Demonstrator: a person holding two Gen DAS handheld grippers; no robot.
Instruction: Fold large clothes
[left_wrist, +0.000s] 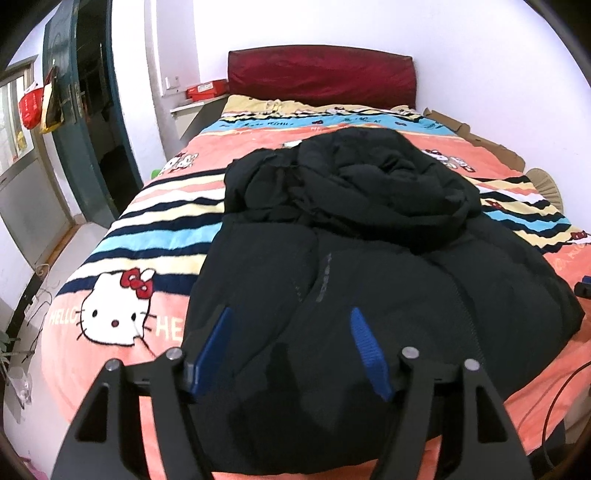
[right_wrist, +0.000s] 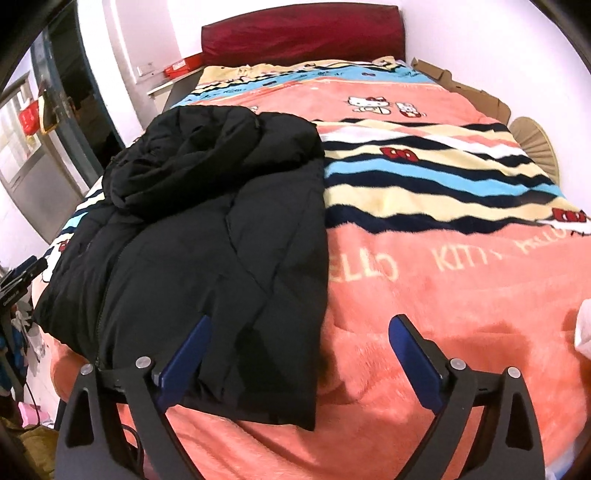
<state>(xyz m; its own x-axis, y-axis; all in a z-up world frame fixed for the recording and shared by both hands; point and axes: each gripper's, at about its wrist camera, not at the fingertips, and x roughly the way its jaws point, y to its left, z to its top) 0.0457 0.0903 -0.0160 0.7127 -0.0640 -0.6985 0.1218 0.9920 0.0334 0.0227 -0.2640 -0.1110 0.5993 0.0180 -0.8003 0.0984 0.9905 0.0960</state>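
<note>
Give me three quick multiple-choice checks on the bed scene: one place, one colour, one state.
1. Where does the jacket lie?
A. on the blanket
B. on the floor
C. on the door

2. What colour is the headboard?
A. green
B. dark red
C. white

3. How do the right gripper's jaws stand?
A. shut on a sleeve
B. shut on nothing
C. open

Answers: 1 A, the black jacket rests on the striped blanket. 2 B, the padded panel against the wall is dark red. 3 C, the blue pads stand wide apart, clamping nothing.
</note>
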